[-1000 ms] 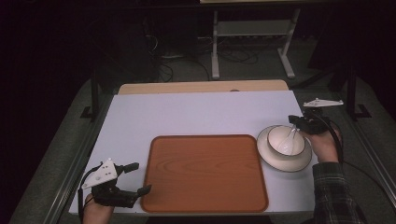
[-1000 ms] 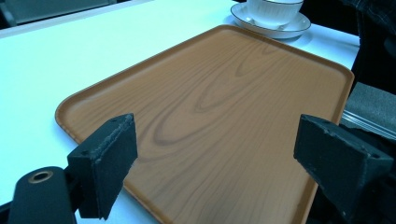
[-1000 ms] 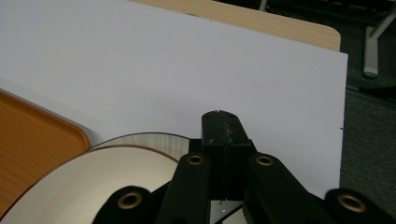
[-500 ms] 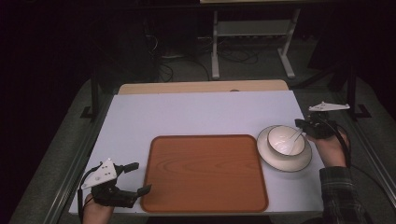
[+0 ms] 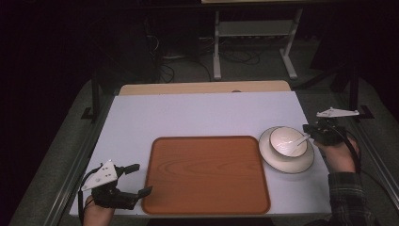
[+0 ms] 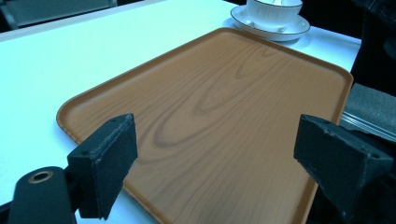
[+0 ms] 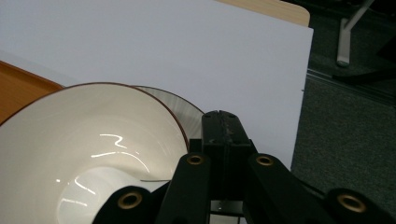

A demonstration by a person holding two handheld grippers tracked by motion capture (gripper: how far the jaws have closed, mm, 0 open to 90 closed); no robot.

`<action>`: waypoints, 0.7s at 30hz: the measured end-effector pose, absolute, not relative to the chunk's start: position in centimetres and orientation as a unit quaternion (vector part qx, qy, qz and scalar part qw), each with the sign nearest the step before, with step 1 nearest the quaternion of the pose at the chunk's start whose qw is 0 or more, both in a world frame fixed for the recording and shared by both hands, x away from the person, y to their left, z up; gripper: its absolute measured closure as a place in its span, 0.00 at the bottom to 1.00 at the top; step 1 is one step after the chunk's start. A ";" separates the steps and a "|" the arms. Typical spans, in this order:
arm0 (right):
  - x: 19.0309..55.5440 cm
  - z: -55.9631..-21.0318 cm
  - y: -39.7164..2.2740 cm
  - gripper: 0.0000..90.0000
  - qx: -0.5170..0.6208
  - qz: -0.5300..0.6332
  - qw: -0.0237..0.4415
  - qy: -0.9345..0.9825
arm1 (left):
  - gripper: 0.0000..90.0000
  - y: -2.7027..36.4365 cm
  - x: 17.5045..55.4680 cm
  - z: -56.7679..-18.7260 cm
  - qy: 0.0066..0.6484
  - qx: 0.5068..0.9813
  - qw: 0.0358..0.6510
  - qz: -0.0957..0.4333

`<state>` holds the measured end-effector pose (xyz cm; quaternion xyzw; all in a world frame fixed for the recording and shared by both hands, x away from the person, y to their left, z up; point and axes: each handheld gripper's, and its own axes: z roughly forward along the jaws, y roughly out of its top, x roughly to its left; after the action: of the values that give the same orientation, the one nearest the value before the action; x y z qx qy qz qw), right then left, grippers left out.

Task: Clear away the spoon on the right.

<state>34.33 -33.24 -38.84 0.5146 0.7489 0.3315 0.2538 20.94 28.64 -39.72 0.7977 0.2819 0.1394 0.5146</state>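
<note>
A white bowl [image 5: 285, 139] stands on a white saucer [image 5: 287, 163] at the table's right side, just right of the brown wooden tray [image 5: 207, 173]. A white spoon [image 5: 298, 142] lies in the bowl, and its handle runs up to my right gripper [image 5: 311, 131]. That gripper's jaws are pressed together at the bowl's right rim, shut on the handle. In the right gripper view the closed jaws [image 7: 221, 122] reach over the bowl [image 7: 88, 140]. My left gripper [image 5: 139, 179] rests open at the tray's near left corner, its pads [image 6: 108, 158] wide apart over the tray [image 6: 219, 107].
The white tabletop [image 5: 207, 113] lies bare behind the tray, with a wooden strip [image 5: 202, 87] along its far edge. Metal frame rails [image 5: 70, 174] run along both sides. A stand's legs [image 5: 217, 52] and cables lie on the dark floor beyond.
My right hand and gripper have shifted a little to the right, off the bowl's top to its right rim, with the spoon's handle following. The left gripper has stayed put.
</note>
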 end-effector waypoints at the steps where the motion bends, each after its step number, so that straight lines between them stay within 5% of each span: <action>1: 34.1 -38.9 -33.6 0.99 0.516 0.331 0.255 0.747 | 0.14 28.6 20.9 -39.7 0.282 0.798 0.515 0.139; 20: 31.7 -38.7 -35.5 0.99 0.531 0.351 0.255 0.728 | 0.14 28.7 20.9 -39.7 0.281 0.797 0.515 0.139; 21: 31.5 -38.2 -35.3 0.92 0.530 0.355 0.261 0.725 | 0.15 28.6 20.9 -39.7 0.281 0.798 0.515 0.140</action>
<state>31.48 -35.33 -38.22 0.5298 0.7246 0.3552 0.2610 20.94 28.64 -39.66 0.7975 0.2810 0.1396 0.5153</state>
